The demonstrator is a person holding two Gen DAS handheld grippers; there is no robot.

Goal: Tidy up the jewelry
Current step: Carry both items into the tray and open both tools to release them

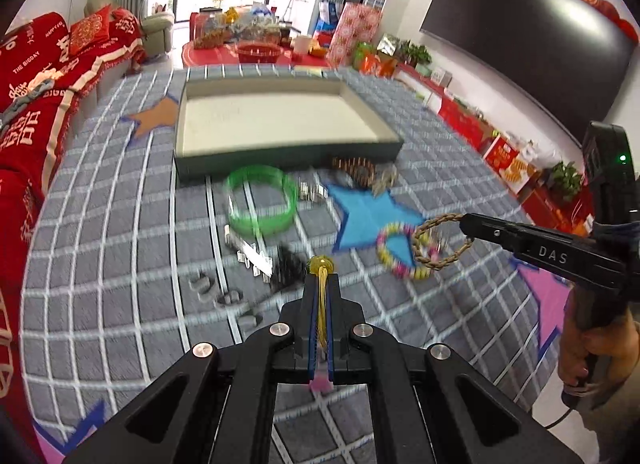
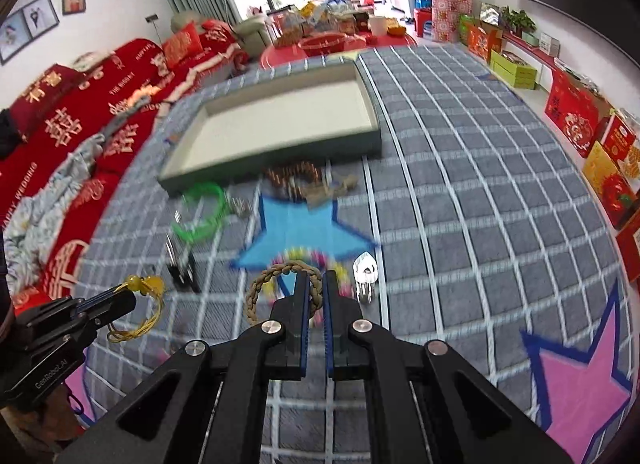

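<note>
With both claws clamped, we're holding one piece each above the grey checked mat (image 1: 120,224). Left gripper (image 1: 321,276) pinches a gold wire bracelet (image 1: 321,296) with amber beads at the tip; from the right wrist view that same bracelet (image 2: 138,314) hangs as a loop off the left gripper (image 2: 130,296). Right gripper (image 2: 316,280) pinches a braided tan cord bracelet (image 2: 280,276); in the left view it dangles from the right gripper (image 1: 466,222), held by a hand (image 1: 588,348).

We see the tray (image 1: 288,152) at the far side of the mat, nothing visible inside it. Loose on the mat just in front of it: green bangle (image 1: 260,200), copper-coloured bracelet (image 1: 354,168), bright beaded bracelet (image 1: 400,252) on the blue star (image 1: 368,212), silver clip (image 1: 250,250), black piece (image 1: 286,266) beside it. White hair clip (image 2: 365,270) lies right of our right fingers. Motion blur hides finer detail.
</note>
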